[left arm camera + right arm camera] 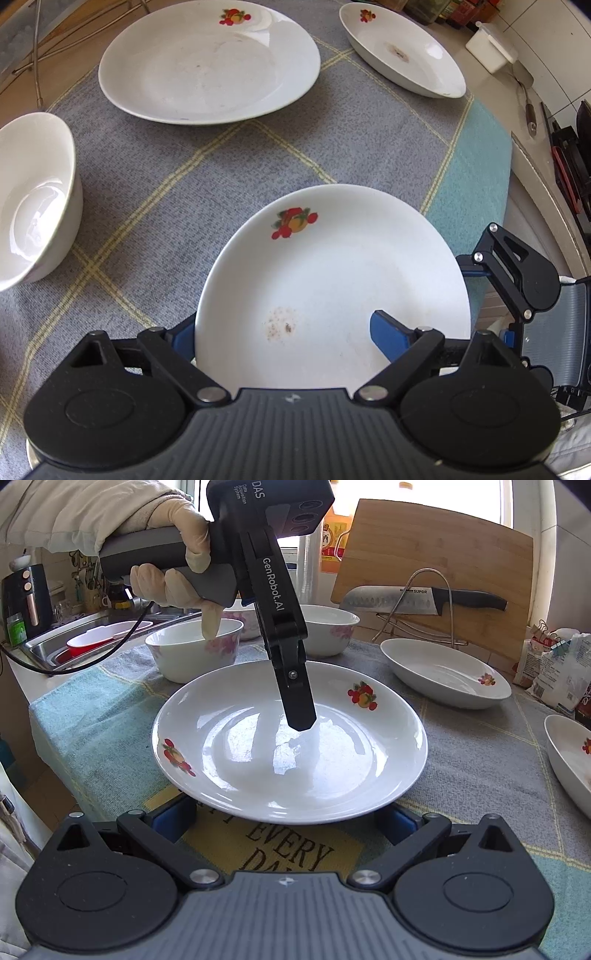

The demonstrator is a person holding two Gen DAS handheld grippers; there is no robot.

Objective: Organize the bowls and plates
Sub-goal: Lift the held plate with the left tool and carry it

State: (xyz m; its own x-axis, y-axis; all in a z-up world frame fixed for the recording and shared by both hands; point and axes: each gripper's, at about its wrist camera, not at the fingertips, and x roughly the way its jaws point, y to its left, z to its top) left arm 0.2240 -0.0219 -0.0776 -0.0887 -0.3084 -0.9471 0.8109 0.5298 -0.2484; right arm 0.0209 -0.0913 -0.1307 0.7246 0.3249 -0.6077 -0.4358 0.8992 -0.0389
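Bright window daylight, fisheye-warped edges

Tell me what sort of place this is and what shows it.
Most likely a home kitchen. A steel sink sits at the left, a knife rests on a wire rack in front of a wooden cutting board, and plates and bowls cover a cloth-covered table.

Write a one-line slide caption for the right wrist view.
Left gripper held by a gloved hand reaches down over a fruit-patterned plate, bowls behind.
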